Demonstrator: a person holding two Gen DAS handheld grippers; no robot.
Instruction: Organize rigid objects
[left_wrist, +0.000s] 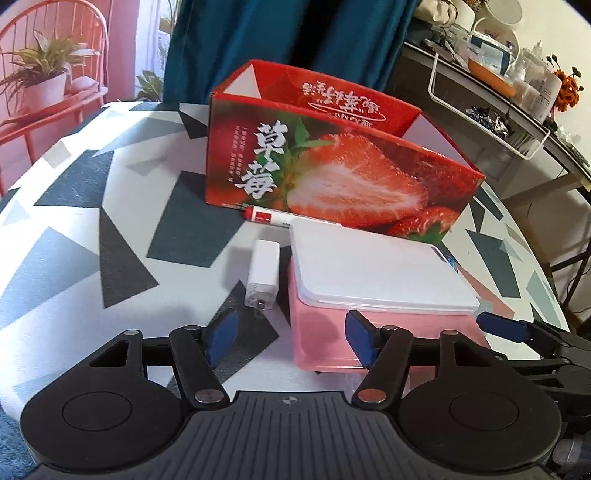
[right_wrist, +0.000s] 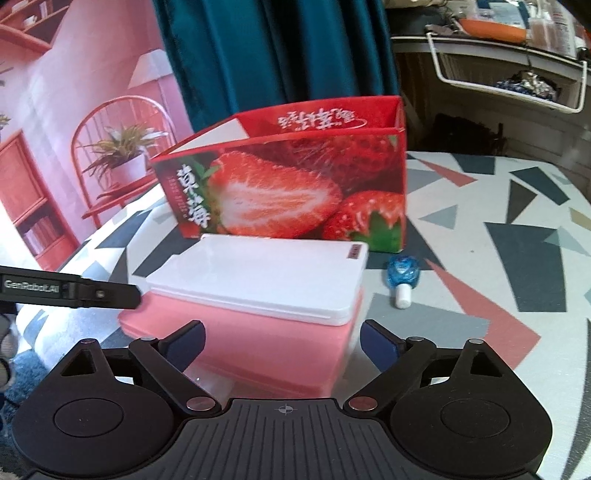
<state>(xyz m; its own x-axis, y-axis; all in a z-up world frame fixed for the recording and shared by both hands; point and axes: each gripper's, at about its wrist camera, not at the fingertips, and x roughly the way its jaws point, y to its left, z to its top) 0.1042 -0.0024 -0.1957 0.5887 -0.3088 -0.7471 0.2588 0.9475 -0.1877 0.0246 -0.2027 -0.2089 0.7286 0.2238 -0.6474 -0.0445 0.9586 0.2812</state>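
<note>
Pink box lies flat, lengthwise along strawberry carton.

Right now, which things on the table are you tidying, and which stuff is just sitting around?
For the tidying:
strawberry box
pink box with white lid
white charger
red and white tube
blue bottle

Just sitting around:
teal curtain
white wire rack
potted plant
</note>
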